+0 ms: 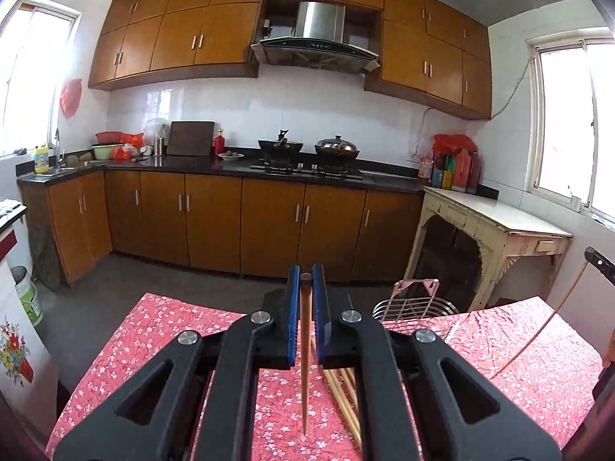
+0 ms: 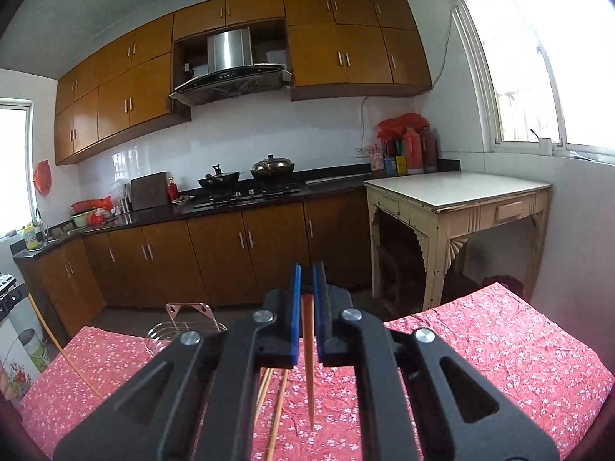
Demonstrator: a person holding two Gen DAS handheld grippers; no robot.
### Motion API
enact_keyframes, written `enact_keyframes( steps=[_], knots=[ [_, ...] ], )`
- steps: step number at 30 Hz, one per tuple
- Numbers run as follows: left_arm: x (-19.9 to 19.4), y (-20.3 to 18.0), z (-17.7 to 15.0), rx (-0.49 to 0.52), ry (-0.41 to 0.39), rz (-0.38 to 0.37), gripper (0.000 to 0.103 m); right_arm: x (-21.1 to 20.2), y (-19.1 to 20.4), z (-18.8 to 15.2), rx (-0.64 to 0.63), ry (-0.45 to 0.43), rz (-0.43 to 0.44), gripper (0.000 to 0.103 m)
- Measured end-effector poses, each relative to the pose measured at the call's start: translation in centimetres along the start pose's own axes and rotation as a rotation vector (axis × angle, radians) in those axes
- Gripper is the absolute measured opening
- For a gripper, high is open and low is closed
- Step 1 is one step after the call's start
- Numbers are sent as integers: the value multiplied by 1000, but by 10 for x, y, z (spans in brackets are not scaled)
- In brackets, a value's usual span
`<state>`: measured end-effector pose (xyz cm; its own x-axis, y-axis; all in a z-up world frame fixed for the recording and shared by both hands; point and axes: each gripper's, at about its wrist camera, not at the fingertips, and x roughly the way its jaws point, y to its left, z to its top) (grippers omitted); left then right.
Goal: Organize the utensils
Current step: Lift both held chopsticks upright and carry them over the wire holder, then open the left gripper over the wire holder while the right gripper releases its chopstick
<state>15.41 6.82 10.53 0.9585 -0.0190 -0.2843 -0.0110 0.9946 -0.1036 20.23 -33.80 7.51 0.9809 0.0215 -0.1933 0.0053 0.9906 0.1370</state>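
The left gripper (image 1: 306, 282) was clenched on 1 brown chopstick (image 1: 305, 345), hanging point-down above the red floral table (image 1: 173, 330). The right gripper (image 2: 306, 282) gripped another chopstick (image 2: 308, 361) likewise. Pale loose chopsticks (image 1: 344, 395) lay beneath, near a wire rack (image 1: 411, 303).

Pretty standard older kitchen here. Orange-brown wooden upper cabinets (image 1: 238, 27) run across the back from about 10 to 2 o'clock, with a steel range hood (image 1: 319, 34) at 12. White tiled wall (image 1: 307, 111) under them, then a black countertop (image 1: 215, 165) over matching lower cabinets (image 1: 215, 223). Gas hob with a wok (image 1: 280, 146) and a lidded pot (image 1: 337, 146) on it. Sink corner at 9 o'clock with a yellow bottle (image 1: 41, 158). A worn cream side table (image 2: 457, 207) stands at 3 o'clock, red bottles (image 2: 417, 150) behind it. Bright daylight pours through windows (image 2: 538, 57) on both sides. Floor is dull grey (image 1: 161, 280). Near table has a pink floral cloth (image 2: 499, 345).
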Motion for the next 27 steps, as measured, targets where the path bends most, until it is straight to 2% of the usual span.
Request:
enact_keyframes(
  steps=[4,10,17,22,27],
  knots=[
    [-2,-8,21,-4,-18,-31,7,0,12,23,-3,-22,32,7],
    [-2,-35,71,-4,-97,-81,7,0,38,71,-11,-97,95,7],
    [10,-72,118,1,-195,-81,6,27,69,105,-2,-110,166,7],
    [33,-91,122,5,-217,-83,7,53,86,111,14,-92,214,7],
    [64,-95,104,0,-181,-57,7,78,99,101,-4,-77,224,7]
  ],
)
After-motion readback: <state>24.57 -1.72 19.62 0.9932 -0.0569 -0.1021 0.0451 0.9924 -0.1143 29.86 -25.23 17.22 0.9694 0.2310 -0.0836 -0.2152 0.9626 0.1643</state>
